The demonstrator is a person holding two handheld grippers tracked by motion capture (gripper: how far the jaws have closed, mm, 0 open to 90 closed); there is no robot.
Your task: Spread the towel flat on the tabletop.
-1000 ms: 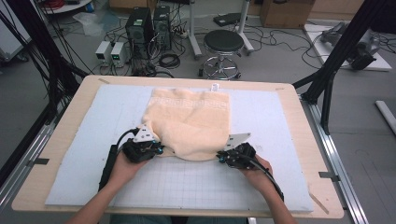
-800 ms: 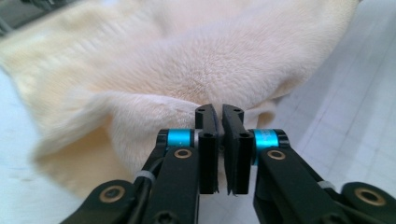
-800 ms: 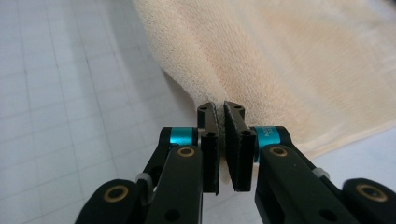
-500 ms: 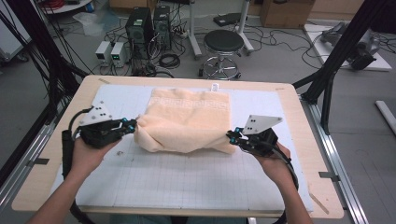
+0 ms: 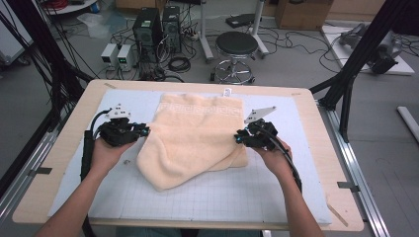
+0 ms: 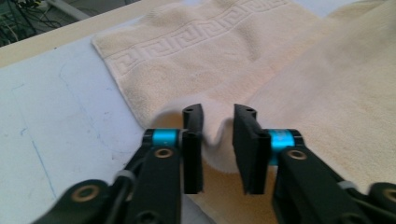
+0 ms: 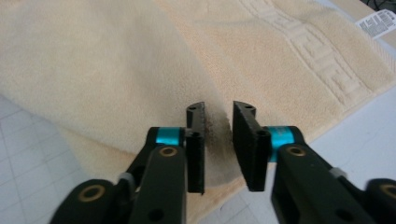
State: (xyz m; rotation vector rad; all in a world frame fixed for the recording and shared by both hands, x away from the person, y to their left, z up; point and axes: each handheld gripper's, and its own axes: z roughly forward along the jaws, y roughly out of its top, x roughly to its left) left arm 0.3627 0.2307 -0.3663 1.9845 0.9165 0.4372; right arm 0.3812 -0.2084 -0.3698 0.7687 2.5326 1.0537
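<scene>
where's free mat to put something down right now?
Free: the near strip of the mat between the towel and the table's front edge, bordered by both forearms; also narrow strips outside the left gripper and right gripper. Crowded: mid-table, where the towel lies with both grippers at its side edges.

From my high view, the folded-over flap of the cream towel (image 5: 197,143) hides the layer beneath it, and I cannot tell how many layers lie there. My forearms are cut off by the bottom edge. The small white label (image 5: 227,92) at the towel's far edge is too small to read. In the left gripper view, the towel's fold hides the tabletop (image 6: 56,116) behind the jaws. In the right gripper view, the label (image 7: 379,21) is cropped at the corner, its print illegible.
</scene>
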